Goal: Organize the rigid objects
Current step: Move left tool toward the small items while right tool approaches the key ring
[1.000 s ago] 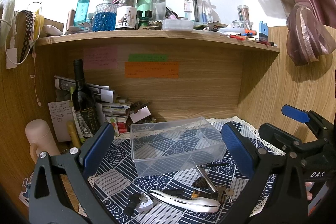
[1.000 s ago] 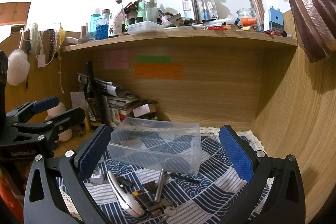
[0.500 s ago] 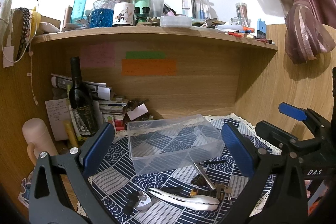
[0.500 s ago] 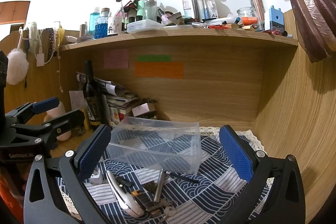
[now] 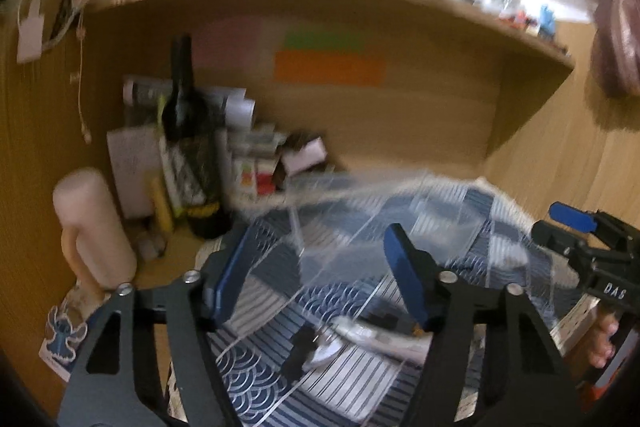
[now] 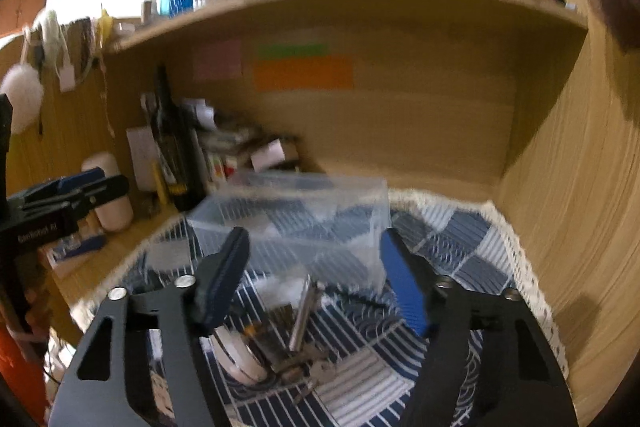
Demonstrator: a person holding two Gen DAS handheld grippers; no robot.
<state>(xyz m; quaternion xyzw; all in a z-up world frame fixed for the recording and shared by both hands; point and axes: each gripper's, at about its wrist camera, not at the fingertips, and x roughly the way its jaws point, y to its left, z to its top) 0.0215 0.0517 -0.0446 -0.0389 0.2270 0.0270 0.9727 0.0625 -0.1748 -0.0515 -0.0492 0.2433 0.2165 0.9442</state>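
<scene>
1. Now both grippers hang over the patterned blue-and-white cloth (image 6: 472, 267) that covers the desk.
2. Left gripper (image 5: 320, 267): jaws apart, nothing between them, above the cloth's left part.
3. Right gripper (image 6: 316, 275): jaws apart, nothing held, above the cloth's near part.
4. A clear plastic box (image 6: 296, 223) stands open toward the back of the cloth, beyond both grippers.
5. Near the front edge lie a white curved tool (image 5: 380, 337), a metal rod (image 6: 304, 311) and small dark pieces, blurred.
6. A dark wine bottle (image 5: 192, 143) stands upright off the cloth's back left corner, with a pale pink mug (image 5: 94, 227) further left.
</scene>
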